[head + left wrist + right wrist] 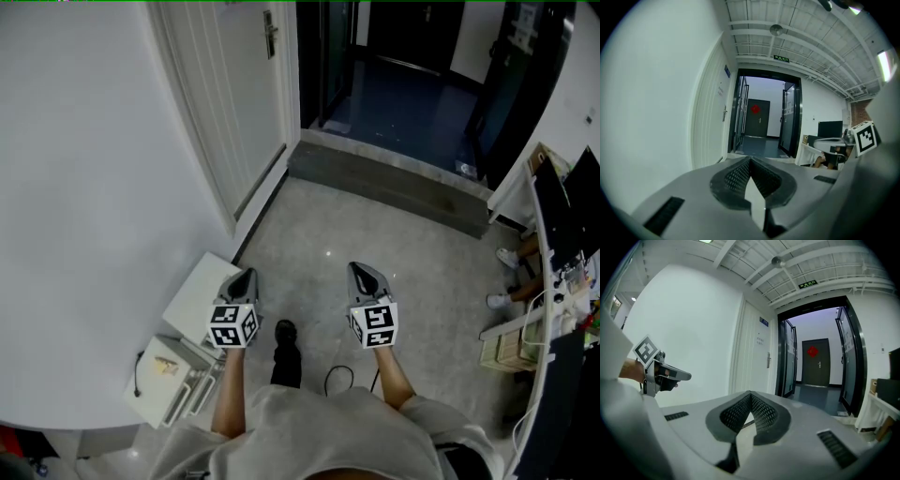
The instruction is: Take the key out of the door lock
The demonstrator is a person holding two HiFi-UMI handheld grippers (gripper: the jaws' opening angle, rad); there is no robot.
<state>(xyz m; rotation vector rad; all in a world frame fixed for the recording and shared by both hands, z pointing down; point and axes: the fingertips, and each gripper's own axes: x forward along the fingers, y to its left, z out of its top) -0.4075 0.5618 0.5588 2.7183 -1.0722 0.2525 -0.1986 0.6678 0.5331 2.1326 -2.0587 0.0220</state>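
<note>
While both tools hang side by side in front of the person's body, well apart from the door (230,89), no part of the task is in hand yet; the left gripper (248,274) has its jaws pressed together with nothing between them, and the right gripper (358,270) is likewise closed tight and empty, its meshed pads meeting at the tip. The white door stands at the upper left of the head view, beside a dark open doorway (394,56); its handle plate (270,36) sits near the door's far edge, and the key is presumably in the lock there, though it is too small to make out in any view. Bare floor (375,234) lies between the grippers and the door, so an approach comes first.

As a judgement, the key is likely to be small, light and stiff, a thin metal piece with a smooth flat head that could slip from a loose pinch; the best hold is probably across the two flat faces of that head, with the pads square to it and close to the lock face. It may need turning to its neutral position before it will slide; the pull should then run straight out along the shaft, since a sideways tug could bind or bend it. Whichever gripper goes in must open its jaws before it reaches the plate.
</note>
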